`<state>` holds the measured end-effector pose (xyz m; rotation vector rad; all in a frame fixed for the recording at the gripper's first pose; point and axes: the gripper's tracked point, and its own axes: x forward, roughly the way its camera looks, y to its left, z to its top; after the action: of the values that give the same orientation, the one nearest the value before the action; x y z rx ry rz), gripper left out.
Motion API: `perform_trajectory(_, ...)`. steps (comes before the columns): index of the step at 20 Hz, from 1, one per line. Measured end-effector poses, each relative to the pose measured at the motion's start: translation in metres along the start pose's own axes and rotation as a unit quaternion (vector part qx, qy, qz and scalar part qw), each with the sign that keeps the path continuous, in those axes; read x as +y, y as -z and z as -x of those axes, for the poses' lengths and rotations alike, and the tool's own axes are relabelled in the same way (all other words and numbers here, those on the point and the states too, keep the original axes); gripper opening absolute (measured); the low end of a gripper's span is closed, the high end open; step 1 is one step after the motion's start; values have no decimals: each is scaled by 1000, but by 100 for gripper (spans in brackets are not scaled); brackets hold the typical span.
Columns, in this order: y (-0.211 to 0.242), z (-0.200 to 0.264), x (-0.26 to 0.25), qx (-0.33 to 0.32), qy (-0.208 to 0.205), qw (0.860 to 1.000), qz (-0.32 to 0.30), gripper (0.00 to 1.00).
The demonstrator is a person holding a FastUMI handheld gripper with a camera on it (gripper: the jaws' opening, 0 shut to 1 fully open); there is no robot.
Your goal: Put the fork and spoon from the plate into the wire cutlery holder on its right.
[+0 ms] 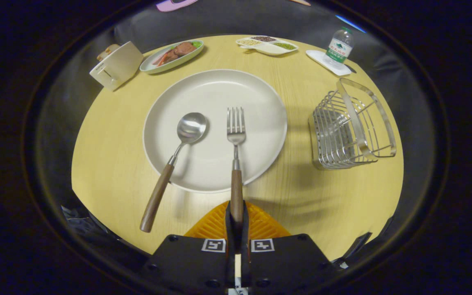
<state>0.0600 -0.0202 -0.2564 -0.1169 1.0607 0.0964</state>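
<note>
Right now gripper (pixel 236 217) fingers clamped on fork (pixel 236 164) handle end; tines lie ahead on plate (pixel 260 86). Spoon (pixel 174 159) just left, bowl on plate w/ handle over rim. Wire holder (pixel 350 127) well right, on table (pixel 109 164).

gripper (pixel 236 223) clamping fork (pixel 236 164) handle, plate (pixel 215 94)

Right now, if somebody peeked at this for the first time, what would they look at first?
Probably the big white plate mid-table, with a spoon lying on it. Beside the spoon, the fork has its wooden handle pinched between the fingers of the hand-held gripper. Next comes the shiny wire cutlery holder to the plate's right.
</note>
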Motion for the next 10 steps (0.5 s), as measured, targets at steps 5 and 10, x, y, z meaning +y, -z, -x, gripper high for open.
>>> perform_trajectory(5, -9, 13, -4, -23, -1, 1000, -19, 4)
perform_trajectory(10, -12, 48, -9, -34, -18, 999, -34, 4)
